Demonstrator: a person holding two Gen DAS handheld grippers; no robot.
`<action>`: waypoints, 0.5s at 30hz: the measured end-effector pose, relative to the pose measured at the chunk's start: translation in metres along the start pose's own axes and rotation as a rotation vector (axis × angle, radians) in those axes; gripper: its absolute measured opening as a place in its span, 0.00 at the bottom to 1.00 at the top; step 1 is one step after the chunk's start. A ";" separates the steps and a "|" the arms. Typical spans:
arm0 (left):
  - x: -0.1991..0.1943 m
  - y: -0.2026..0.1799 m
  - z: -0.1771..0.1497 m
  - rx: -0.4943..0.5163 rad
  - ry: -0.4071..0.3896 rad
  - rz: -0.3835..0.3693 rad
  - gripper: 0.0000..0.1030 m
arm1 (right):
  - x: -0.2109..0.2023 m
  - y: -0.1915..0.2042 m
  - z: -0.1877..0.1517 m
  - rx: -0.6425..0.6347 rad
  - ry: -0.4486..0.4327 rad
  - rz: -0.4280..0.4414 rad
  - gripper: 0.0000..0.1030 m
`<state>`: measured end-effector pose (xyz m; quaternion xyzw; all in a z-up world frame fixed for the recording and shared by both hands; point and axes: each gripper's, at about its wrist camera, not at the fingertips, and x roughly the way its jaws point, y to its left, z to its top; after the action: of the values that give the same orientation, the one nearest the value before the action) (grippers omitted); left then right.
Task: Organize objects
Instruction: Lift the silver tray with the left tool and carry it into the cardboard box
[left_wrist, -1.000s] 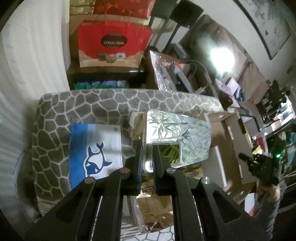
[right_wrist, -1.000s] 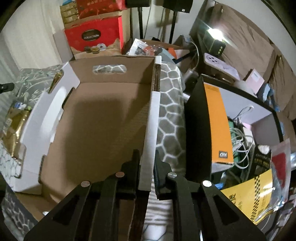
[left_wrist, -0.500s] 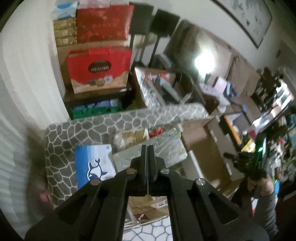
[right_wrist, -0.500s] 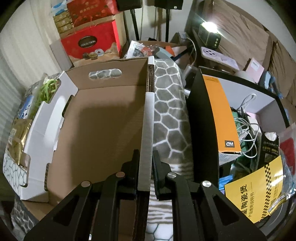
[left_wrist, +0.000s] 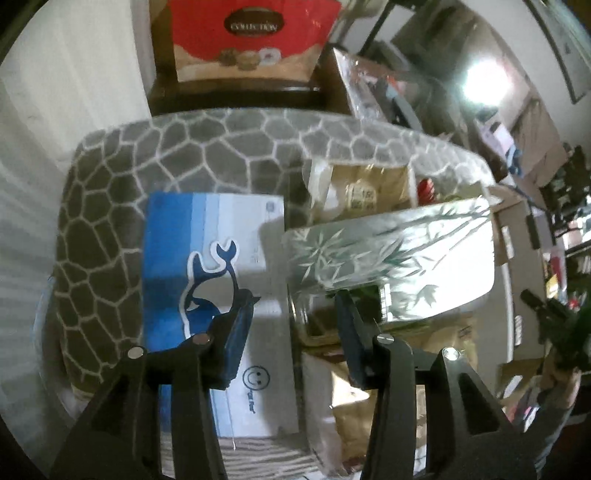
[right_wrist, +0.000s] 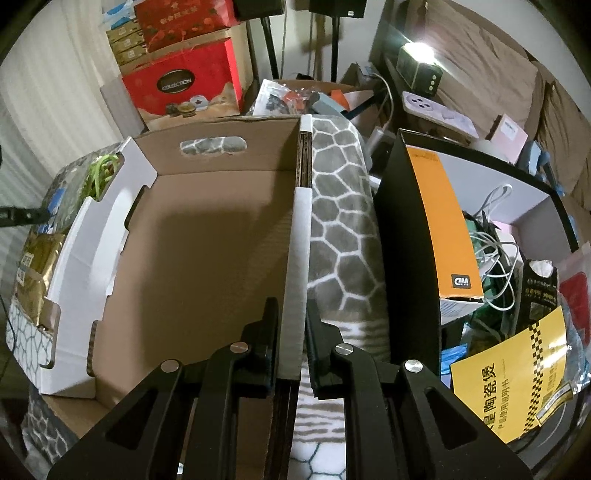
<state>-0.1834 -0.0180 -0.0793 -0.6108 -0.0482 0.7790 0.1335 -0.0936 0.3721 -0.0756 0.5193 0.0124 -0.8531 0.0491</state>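
Bamboo-print packet (left_wrist: 391, 254) lies just beside my cardboard box (right_wrist: 207, 266) as my left gripper (left_wrist: 291, 325) opens empty over its near edge, my right gripper (right_wrist: 291, 339) clamping the box wall; approaching off-centre, I might nudge it aside.

A red gift box (right_wrist: 184, 86) marked "COLLECTION" stands at the back, and tangled white cables (right_wrist: 495, 236) fill a black-and-orange carton (right_wrist: 439, 225).

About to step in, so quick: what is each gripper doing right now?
Left gripper: jaws opening, nothing gripped, above the silver bamboo-print packet.
Right gripper: shut on the cardboard box's white side wall.
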 end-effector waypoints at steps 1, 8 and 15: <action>0.004 -0.001 -0.001 0.006 0.006 0.008 0.40 | 0.000 0.000 0.000 0.001 0.000 0.001 0.13; 0.012 -0.015 0.000 0.044 0.008 0.039 0.08 | 0.001 -0.001 0.000 0.001 0.000 -0.002 0.13; -0.010 -0.013 0.004 0.031 -0.041 -0.004 0.07 | 0.002 -0.001 -0.001 0.004 0.001 0.002 0.13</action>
<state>-0.1827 -0.0080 -0.0662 -0.5924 -0.0401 0.7918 0.1436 -0.0936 0.3727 -0.0777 0.5198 0.0104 -0.8528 0.0488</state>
